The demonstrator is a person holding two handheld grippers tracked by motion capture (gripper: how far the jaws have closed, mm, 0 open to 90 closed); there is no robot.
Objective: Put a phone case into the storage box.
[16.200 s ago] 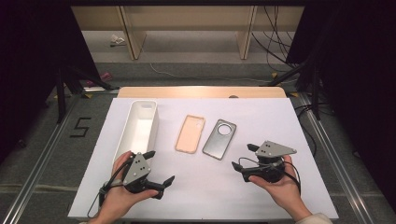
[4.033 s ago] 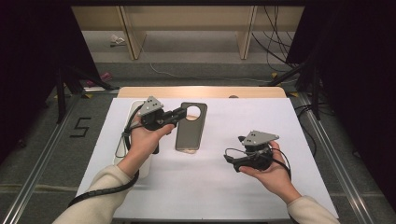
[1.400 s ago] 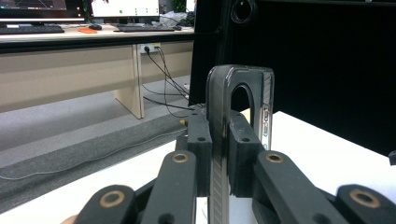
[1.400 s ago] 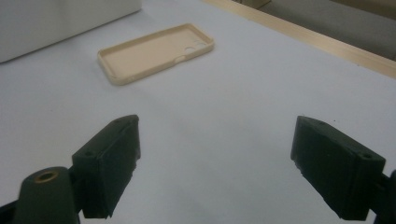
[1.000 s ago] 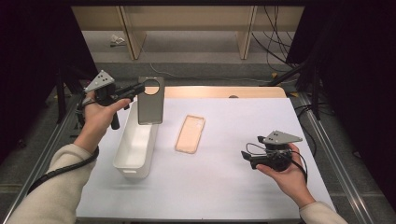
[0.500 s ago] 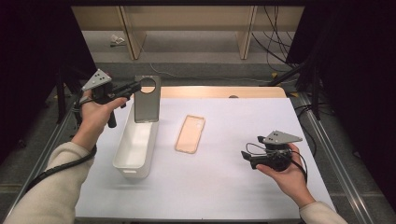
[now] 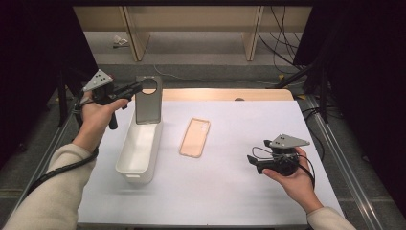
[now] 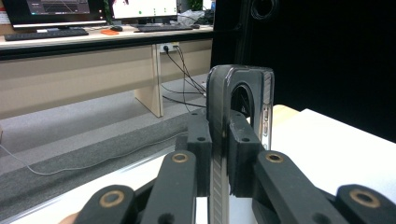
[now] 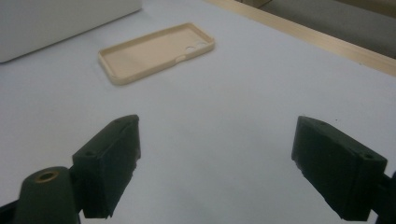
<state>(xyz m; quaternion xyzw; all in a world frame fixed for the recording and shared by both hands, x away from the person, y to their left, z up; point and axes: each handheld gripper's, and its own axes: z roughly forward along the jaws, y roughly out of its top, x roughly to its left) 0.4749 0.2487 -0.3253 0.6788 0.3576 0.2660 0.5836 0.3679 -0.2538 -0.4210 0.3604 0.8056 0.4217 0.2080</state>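
Observation:
My left gripper (image 7: 135, 88) is shut on a grey phone case (image 7: 147, 99) with a round camera hole, which hangs upright over the far end of the long white bin (image 7: 140, 148). In the left gripper view the grey phone case (image 8: 219, 154) stands edge-on, pinched between the two pads. A beige phone case (image 7: 195, 137) lies open side up in the middle of the white table (image 7: 230, 191). My right gripper (image 7: 253, 162) hovers open near the table's right side; in its own view the beige phone case (image 9: 154, 52) lies beyond the wide-apart jaws.
The white bin (image 9: 56, 21) shows at the upper left of the right gripper view. A wooden strip (image 7: 225, 94) runs along the table's far edge. Metal rails (image 7: 344, 158) flank the table. Shelving and cables stand behind.
My left hand has brought the grey case down a little over the far end of the bin. The right gripper has kept still.

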